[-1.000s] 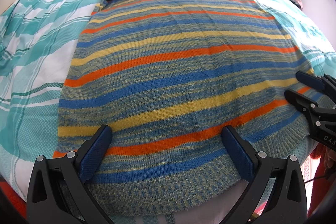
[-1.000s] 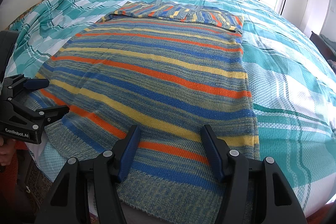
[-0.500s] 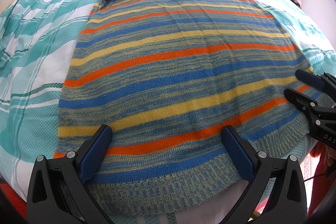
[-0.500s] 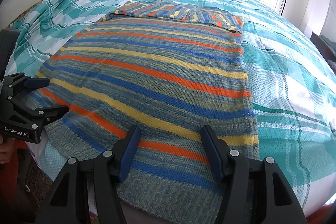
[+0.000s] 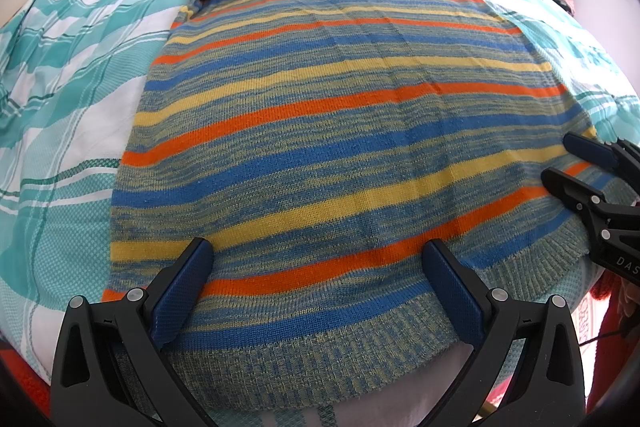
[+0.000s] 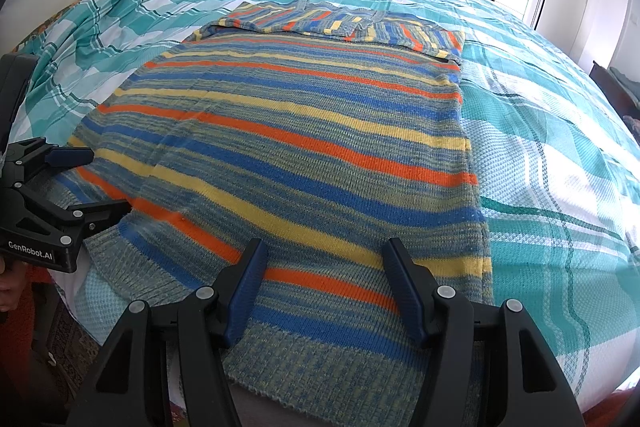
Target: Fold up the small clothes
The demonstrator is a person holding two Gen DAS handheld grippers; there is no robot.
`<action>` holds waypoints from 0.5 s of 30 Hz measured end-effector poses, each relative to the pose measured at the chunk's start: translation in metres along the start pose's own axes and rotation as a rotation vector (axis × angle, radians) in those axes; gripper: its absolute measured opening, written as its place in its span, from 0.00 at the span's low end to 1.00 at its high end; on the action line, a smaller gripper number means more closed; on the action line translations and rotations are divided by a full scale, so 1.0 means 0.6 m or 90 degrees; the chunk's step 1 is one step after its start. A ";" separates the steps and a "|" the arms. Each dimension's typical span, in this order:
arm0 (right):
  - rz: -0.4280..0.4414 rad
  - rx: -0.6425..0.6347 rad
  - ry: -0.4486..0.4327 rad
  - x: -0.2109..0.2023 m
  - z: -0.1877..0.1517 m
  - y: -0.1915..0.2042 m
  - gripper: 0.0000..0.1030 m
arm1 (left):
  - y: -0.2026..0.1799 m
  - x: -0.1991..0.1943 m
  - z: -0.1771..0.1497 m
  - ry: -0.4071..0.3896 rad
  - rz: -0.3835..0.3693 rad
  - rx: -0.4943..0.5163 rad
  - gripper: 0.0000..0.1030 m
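Nearest, the left gripper and right gripper hover spread wide, holding nothing, above the ribbed hem of the blue, orange and yellow striped knit sweater, flat on the teal-and-white checked bedspread, sleeves folded across its far end.

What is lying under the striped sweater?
Under the striped sweater lies the teal checked bedspread, visible all around it. The folded sleeves lie across its far end. Anything directly beneath the sweater is covered.
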State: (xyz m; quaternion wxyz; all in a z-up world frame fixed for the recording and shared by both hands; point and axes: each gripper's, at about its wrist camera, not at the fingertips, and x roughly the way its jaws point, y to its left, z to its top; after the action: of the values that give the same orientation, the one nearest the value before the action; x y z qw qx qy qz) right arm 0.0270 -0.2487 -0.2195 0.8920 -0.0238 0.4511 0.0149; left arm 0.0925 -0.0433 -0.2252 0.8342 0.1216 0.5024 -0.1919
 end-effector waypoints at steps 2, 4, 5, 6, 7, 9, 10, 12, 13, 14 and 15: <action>0.000 -0.001 0.000 0.000 0.000 0.000 0.59 | 0.000 0.000 0.000 0.000 0.000 0.000 0.99; -0.001 -0.001 0.001 0.000 0.001 0.000 0.59 | 0.000 -0.001 0.000 0.001 0.001 0.002 0.99; -0.001 -0.001 0.002 0.000 0.001 0.000 0.59 | -0.001 0.000 0.001 0.001 0.001 0.003 0.99; -0.003 -0.002 0.003 0.000 0.001 0.000 0.59 | -0.001 -0.001 0.001 0.003 0.001 0.006 0.99; -0.004 -0.002 0.005 0.001 0.002 0.000 0.59 | -0.001 -0.002 0.001 0.005 0.000 0.008 0.99; -0.004 -0.002 0.005 0.000 0.001 -0.001 0.59 | -0.002 -0.004 0.000 0.009 -0.003 0.012 0.99; -0.004 -0.002 0.005 -0.001 0.000 0.000 0.59 | -0.002 -0.004 -0.002 0.010 -0.003 0.013 0.99; -0.004 -0.001 0.002 -0.003 -0.002 -0.001 0.59 | -0.003 -0.005 -0.003 0.010 -0.001 0.014 0.99; -0.004 -0.001 0.002 -0.003 -0.002 0.001 0.59 | -0.003 -0.006 -0.004 0.010 0.002 0.015 0.99; -0.003 -0.002 0.001 -0.003 -0.002 0.000 0.59 | -0.004 -0.006 -0.005 0.011 0.004 0.015 0.99; -0.002 -0.003 0.001 -0.004 -0.003 0.001 0.59 | -0.004 -0.006 -0.003 0.012 0.005 0.015 0.99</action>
State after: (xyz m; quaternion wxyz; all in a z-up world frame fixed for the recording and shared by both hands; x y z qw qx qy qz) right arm 0.0243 -0.2482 -0.2184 0.8915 -0.0266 0.4520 0.0143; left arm 0.0883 -0.0441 -0.2229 0.8289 0.1349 0.5073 -0.1934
